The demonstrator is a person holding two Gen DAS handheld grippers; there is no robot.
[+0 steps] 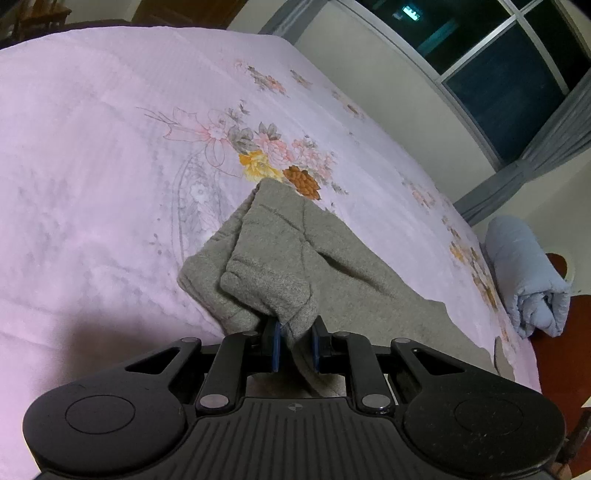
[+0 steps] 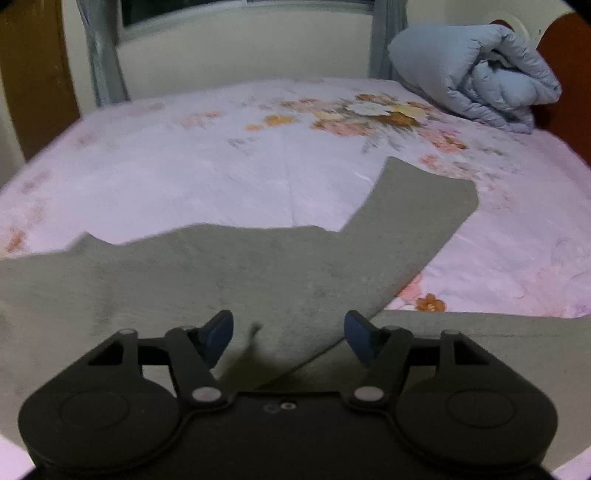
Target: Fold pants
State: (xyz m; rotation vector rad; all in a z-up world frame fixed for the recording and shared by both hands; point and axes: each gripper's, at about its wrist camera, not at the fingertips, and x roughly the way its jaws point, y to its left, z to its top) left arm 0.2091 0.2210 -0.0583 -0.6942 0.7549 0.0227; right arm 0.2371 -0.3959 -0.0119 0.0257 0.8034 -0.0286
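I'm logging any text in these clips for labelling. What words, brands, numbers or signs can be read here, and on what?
No text can be read in either view.
Lit sign outside the window: glowing marks, too small and blurred to read.
Left gripper, right gripper, pants, sheet and duvet: no lettering visible; the sheet bears only flowers.

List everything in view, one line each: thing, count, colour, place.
pants: one, grey, spread on the bed, one end lifted.
bedsheet: one, pink with flower print, covering the bed.
quilt: one, light blue, rolled at the head of the bed.
headboard: one, reddish brown, behind the quilt.
window: one, dark panes, on the wall past the bed.
left hand-held gripper: black with blue pads, shut on the pants.
right hand-held gripper: black with blue pads, open above the pants.
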